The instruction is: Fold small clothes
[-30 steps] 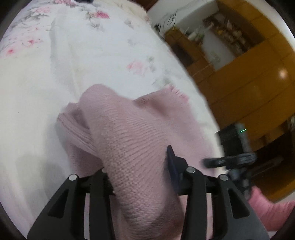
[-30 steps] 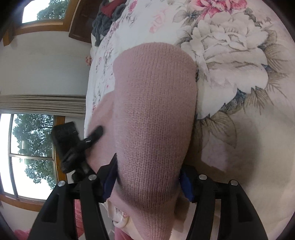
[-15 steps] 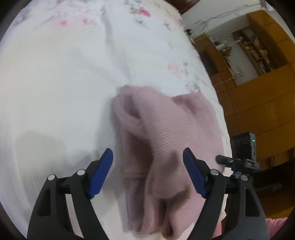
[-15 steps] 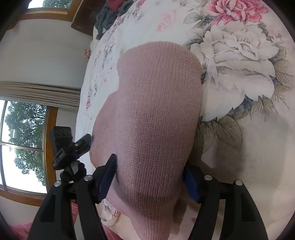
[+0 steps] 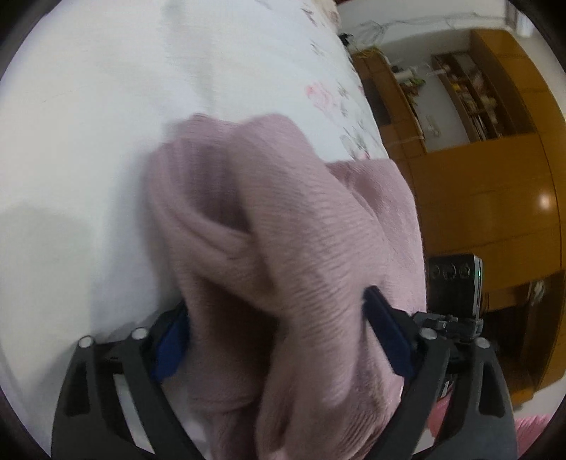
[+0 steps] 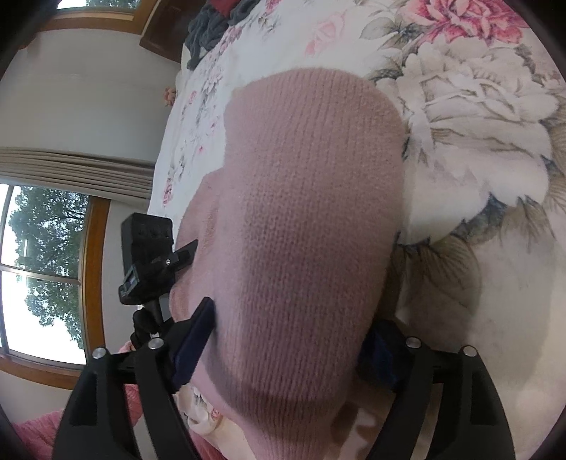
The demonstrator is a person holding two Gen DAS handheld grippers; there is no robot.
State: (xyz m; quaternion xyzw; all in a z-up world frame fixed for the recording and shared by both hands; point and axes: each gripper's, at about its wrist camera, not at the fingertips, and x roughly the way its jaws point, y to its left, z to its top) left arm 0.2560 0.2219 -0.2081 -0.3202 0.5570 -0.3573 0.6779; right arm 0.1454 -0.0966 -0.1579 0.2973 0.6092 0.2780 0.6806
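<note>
Between the jaws of the left gripper [image 5: 279,329] sits a bunched fold of the pink knit [image 5: 283,230]; both blue pads [image 5: 387,339] press against the fabric, so the jaws are closed on the knit. Ahead of the jaws the cloth rises in thick rumpled folds, and behind them it drops out of view at the lower edge. Beyond and to the left of the jaws lies the white bedspread [image 5: 106,124], bare but for small pink flowers far ahead. Right of the jaws stands a wooden cabinet [image 5: 495,198].

Between the jaws of the right gripper [image 6: 290,343] the same knit fills the whole gap as one smooth rounded fold, each pad touching its side; these jaws also grip it. Ahead and right of the jaws the bedspread shows large printed flowers. Left of the jaws are a window [image 6: 39,276] and a dark heap of clothes [image 6: 215,24] far ahead on the bed.
</note>
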